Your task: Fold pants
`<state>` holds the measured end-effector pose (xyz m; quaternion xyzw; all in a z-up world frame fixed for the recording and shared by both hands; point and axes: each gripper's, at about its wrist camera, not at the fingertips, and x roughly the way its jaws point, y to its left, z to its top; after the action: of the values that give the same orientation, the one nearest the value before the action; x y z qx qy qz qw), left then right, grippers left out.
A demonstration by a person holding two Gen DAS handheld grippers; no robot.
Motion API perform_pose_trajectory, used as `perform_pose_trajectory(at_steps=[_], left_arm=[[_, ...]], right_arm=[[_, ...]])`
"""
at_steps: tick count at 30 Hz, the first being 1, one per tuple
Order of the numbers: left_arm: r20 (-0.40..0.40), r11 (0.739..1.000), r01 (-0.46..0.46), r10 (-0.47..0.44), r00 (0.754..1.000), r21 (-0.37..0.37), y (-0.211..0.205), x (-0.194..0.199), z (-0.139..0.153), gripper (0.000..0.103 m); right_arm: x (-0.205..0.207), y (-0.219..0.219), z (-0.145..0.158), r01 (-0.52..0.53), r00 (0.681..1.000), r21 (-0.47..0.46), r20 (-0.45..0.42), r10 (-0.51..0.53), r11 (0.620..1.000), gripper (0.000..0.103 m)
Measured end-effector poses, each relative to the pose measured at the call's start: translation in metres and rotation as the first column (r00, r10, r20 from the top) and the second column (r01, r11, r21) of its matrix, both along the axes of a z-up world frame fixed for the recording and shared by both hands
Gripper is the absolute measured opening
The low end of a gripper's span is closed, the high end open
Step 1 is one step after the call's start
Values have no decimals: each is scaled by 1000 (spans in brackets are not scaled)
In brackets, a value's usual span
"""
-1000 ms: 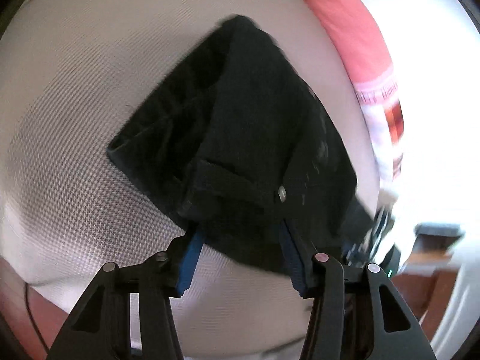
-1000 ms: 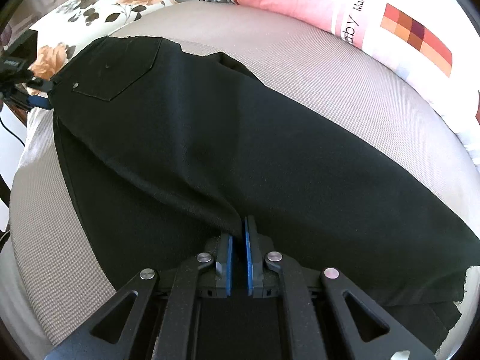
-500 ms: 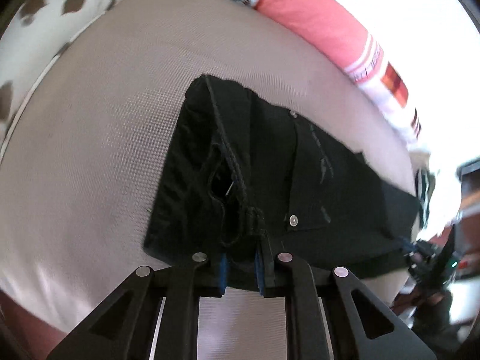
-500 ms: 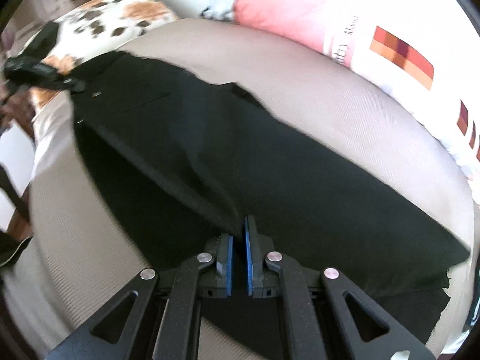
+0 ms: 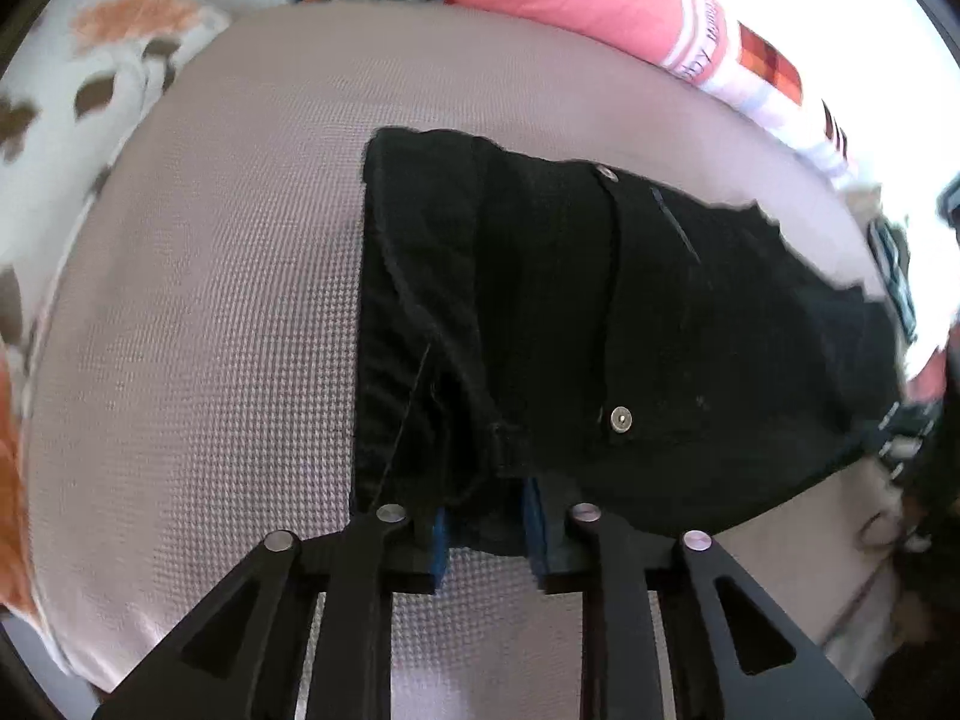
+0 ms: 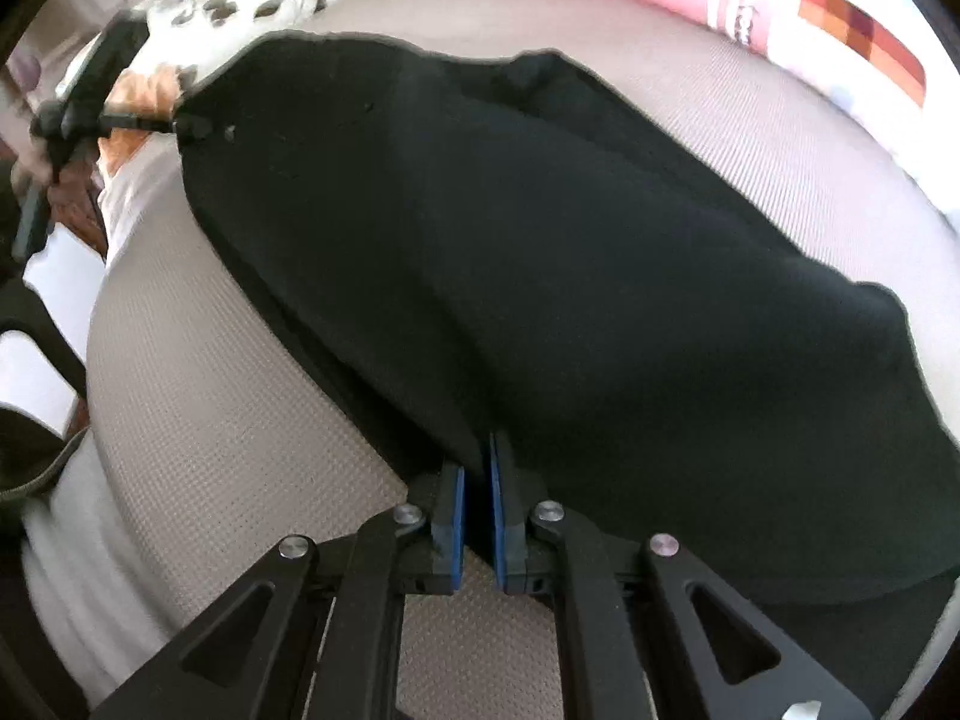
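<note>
Black pants lie on a grey textured bed cover. In the left wrist view my left gripper is shut on the waistband edge near a metal button. In the right wrist view the pants are lifted and stretched between both grippers. My right gripper is shut on a fold of the leg fabric. The left gripper shows at the far left, holding the waist corner. The right gripper shows dimly at the right edge of the left wrist view.
A pink and white pillow lies along the far edge of the bed, also in the right wrist view. A floral pillow lies at the far left, also in the right wrist view. The bed edge drops off at the left.
The left gripper went from open around the waistband to shut on it. Both grippers have lifted the pants and drawn them taut, and the views have swung over the bed.
</note>
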<state>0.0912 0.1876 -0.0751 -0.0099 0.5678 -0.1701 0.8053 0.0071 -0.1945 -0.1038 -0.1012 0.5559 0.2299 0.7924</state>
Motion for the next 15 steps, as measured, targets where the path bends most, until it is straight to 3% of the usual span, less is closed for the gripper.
perform_pose_trajectory(at_steps=[1,3,5,9,12,15], left_arm=[[10,1000,3,-3,1000,13,0,-2,2,28],[21,999,-9,8,1000,32,4,-5,9,46],[55,995,-6,1,999,96,10,-12,19,53],[116,976,-22,-3,993,217,30,-32,34,53],[191,981,-41,5,982,189,26,-46,56,53],[282,988,78,-113,953,132,-21,-64,78,53]], right_arm=[[3,0,1,2,1000,2,-16,-2,1000,7],[4,-1,1,12,1000,10,-28,-12,1000,7],[3,-1,1,20,1000,8,-20,-20,1000,7],[2,1,3,27,1000,8,-13,-27,1000,9],[0,-2,6,20,1000,13,2,-20,1000,10],[-5,-6,8,23,1000,27,16,-24,999,11]])
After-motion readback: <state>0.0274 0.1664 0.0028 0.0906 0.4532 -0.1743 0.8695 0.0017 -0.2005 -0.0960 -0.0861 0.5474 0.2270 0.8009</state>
